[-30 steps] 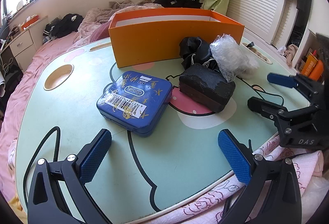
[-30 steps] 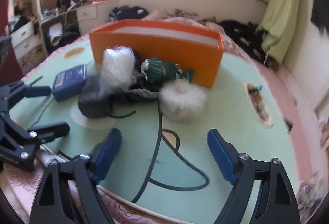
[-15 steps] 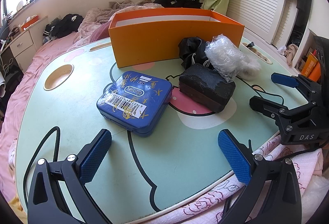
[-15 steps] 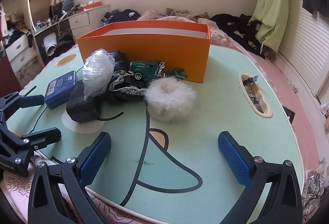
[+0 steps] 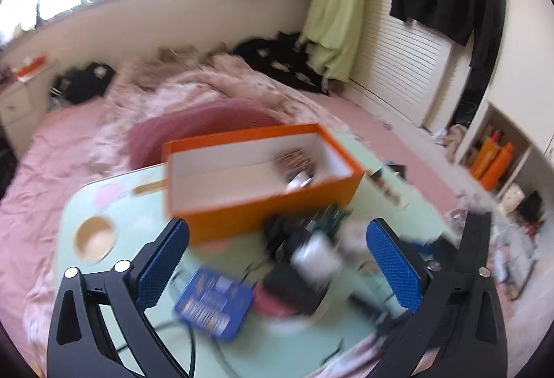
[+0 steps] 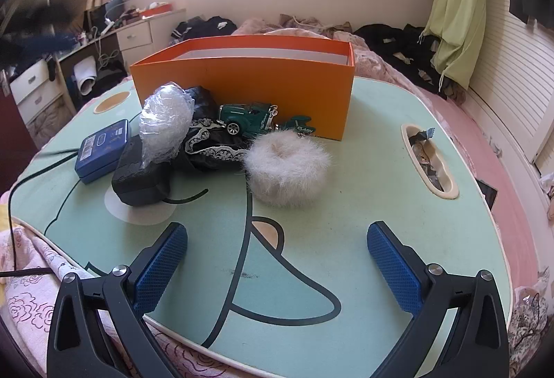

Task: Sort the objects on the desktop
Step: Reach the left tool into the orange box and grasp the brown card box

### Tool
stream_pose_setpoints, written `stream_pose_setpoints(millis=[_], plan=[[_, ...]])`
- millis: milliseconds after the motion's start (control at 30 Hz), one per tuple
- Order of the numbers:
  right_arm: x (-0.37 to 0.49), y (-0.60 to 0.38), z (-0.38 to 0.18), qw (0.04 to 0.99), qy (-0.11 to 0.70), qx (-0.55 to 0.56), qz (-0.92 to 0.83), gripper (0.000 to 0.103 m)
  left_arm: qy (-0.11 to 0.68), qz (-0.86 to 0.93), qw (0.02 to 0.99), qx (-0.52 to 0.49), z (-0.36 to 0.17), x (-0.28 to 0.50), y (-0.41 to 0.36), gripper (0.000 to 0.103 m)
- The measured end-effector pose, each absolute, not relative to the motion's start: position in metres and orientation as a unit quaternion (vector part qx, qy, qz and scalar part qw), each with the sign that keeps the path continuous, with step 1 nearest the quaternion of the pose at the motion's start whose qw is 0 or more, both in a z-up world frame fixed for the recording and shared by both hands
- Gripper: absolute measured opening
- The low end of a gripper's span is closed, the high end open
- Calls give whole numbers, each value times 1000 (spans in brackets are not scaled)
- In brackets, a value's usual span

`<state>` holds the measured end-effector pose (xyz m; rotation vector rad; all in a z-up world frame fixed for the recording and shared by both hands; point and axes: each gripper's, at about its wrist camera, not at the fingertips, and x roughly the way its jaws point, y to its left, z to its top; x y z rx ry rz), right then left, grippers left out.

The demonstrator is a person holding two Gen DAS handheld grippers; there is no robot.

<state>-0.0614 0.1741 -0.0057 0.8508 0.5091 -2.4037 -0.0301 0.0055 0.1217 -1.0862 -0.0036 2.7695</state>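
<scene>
Above a mint lap table (image 6: 381,170), the left gripper (image 5: 277,269) hangs empty, jaws narrowing slightly; the right gripper (image 6: 277,269) rests wide. Clutter lies at 11 o'clock before the orange box (image 6: 242,94); the fluffy puff (image 6: 285,166) looks easiest to take first.

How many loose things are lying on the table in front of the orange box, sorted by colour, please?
Blue: 1, the tin
Black: 2, the block and the lace-edged cloth
Clear: 1, the bubble wrap
Green: 1, the toy car
White: 1, the fur puff
Total: 6
</scene>
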Motion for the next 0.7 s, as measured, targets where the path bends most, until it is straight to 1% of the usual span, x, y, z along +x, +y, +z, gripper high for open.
stream_pose_setpoints(millis=[33,100,200,233,333,467,567,600,633,667,700], plan=[[-62,174,-6,268,189,315,-891,103,-14,920,91,-382,125,-48,8,92],[-62,175,-6,269,189,315,-890,103,-57,893,105,-435,124,-97,15,91],[-61,175,-6,269,189,314,-890,103,-103,851,77,-510,101,-160,26,91],[-61,175,-6,270,189,314,-890,103,-107,839,70,-529,91,-174,31,91],[-61,175,-4,273,189,312,-890,103,-112,804,48,-582,55,-214,45,82],[-61,176,-4,274,190,311,-890,103,-102,790,11,-604,24,-239,61,81],[-61,176,-4,276,190,311,-889,103,-87,797,-16,-597,18,-246,65,80],[-61,176,-3,276,189,311,-889,103,-97,794,-11,-600,16,-246,63,77],[-61,175,-3,276,189,311,-889,103,-106,788,-10,-606,14,-246,61,67],[-61,175,-3,277,189,311,-889,103,-98,791,-12,-604,16,-246,61,59],[-61,175,-2,277,190,310,-889,103,-86,791,-12,-606,17,-246,61,59]])
